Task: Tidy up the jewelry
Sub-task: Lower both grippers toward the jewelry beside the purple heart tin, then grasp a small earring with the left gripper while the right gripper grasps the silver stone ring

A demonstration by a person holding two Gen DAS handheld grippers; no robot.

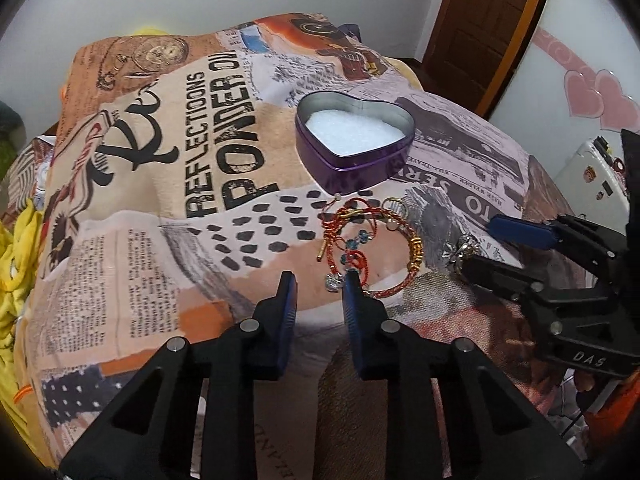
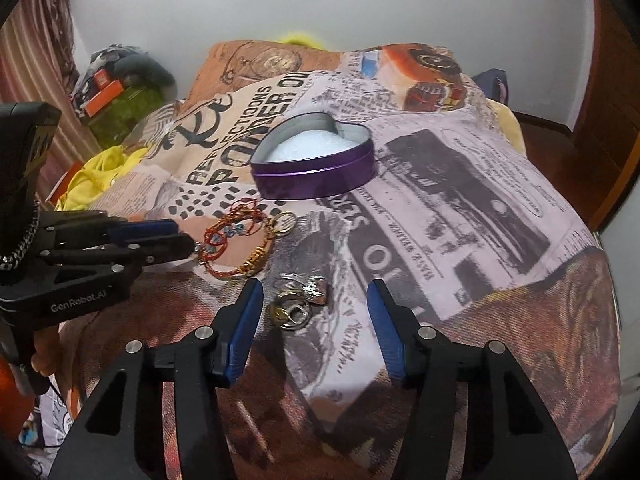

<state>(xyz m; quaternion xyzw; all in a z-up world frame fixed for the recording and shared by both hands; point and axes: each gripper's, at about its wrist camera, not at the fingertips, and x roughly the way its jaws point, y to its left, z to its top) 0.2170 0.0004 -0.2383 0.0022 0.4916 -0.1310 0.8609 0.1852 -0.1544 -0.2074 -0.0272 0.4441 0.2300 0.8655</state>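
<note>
Left tongs (image 1: 316,280), narrowly parted and empty, touch the tangled red-and-gold bracelets (image 1: 372,236) below the heart tin (image 1: 352,160) – one may drag another; right tongs (image 2: 316,304), wide and empty, straddle the rings (image 2: 298,300) – soft blanket (image 2: 460,200) could swallow them

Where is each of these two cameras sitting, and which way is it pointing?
Left wrist view: sits on the left gripper, looking forward over the red bracelet to the heart tin; its own open fingers show, with the right gripper at the side.
Right wrist view: sits on the right gripper, looking over the silver rings to the tin; the left gripper shows at the side.
Shared: tin, bracelet, rings, printed blanket.
</note>
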